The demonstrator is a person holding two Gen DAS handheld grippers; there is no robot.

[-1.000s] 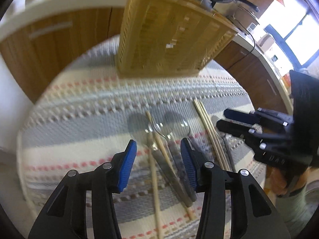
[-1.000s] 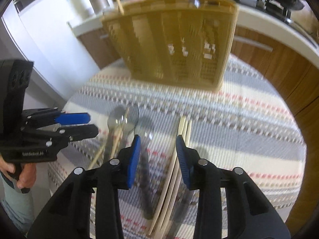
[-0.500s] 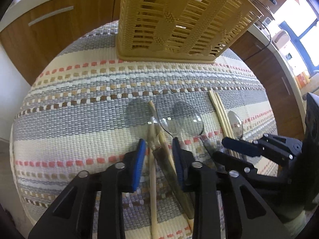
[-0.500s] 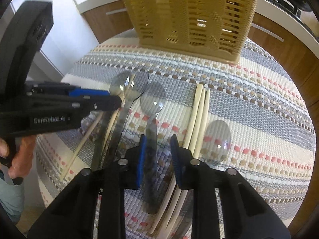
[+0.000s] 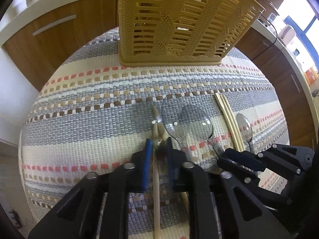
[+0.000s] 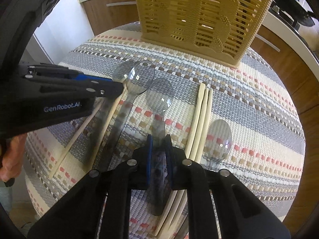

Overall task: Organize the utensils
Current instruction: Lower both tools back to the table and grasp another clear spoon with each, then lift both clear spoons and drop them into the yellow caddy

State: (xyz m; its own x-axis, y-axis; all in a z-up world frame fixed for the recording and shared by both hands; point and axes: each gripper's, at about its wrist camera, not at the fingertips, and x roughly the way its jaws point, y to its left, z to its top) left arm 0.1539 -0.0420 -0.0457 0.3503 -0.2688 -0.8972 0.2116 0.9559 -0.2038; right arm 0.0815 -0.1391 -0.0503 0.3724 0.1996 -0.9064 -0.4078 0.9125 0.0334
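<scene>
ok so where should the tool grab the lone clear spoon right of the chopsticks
Take the clear spoon by its narrow handle, coming from above at the near end. Its bowl is wide and lies flat on the mat, and the chopsticks lie close along its left side.

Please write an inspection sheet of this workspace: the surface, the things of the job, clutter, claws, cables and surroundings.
Surface: round table under a striped woven cloth.
Job's things: yellow slatted basket upright at the far edge; four clear plastic spoons and several chopsticks lie on the cloth; three chopsticks lie side by side, with one spoon to their right.
Clutter: nothing seen on the cloth.
Claws: left claw closed around a spoon handle and chopsticks; right claw shut on the middle spoon's handle.
Cables: a dark cable hangs over the counter edge, away from the table.
Surroundings: wooden cabinets under a white counter; a stove at right.
</scene>
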